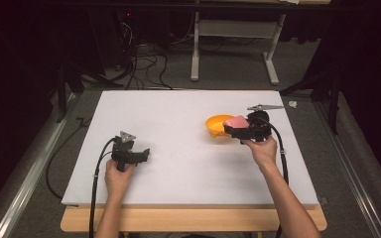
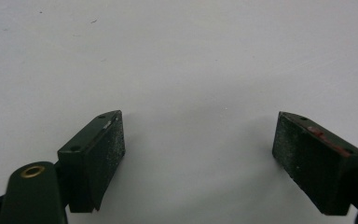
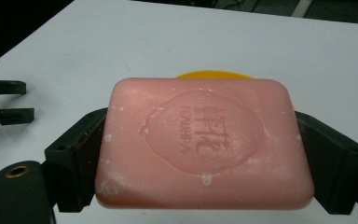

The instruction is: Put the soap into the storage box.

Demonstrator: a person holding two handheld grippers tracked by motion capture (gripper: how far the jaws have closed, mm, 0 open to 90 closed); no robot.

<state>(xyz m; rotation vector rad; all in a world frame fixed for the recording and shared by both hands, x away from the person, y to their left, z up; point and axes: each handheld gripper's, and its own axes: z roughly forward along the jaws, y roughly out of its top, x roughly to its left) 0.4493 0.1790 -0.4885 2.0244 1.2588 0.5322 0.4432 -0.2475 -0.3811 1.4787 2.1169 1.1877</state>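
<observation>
Right gripper (image 3: 200, 154) is clamped on the pink soap bar (image 3: 204, 142) by its two short ends, holding it over the near edge of the yellow bowl (image 1: 217, 125) at the desk's (image 1: 178, 114) right side. Left gripper (image 2: 198, 154) sits jaws apart, nothing between them, over bare desk well to the left.

Both forearms are showing bare, no sleeves. The left gripper (image 1: 138, 153) is wearing a grey three-cornered plate (image 1: 127, 136) on its black body and trailing a black cable (image 1: 97, 181). Its flat black pads (image 2: 100, 149) are looking scuffed, with a brass-ringed hole (image 2: 32, 171) beside them. The right gripper (image 1: 230, 130) is likewise black, carrying its own cable (image 1: 281, 153).
</observation>
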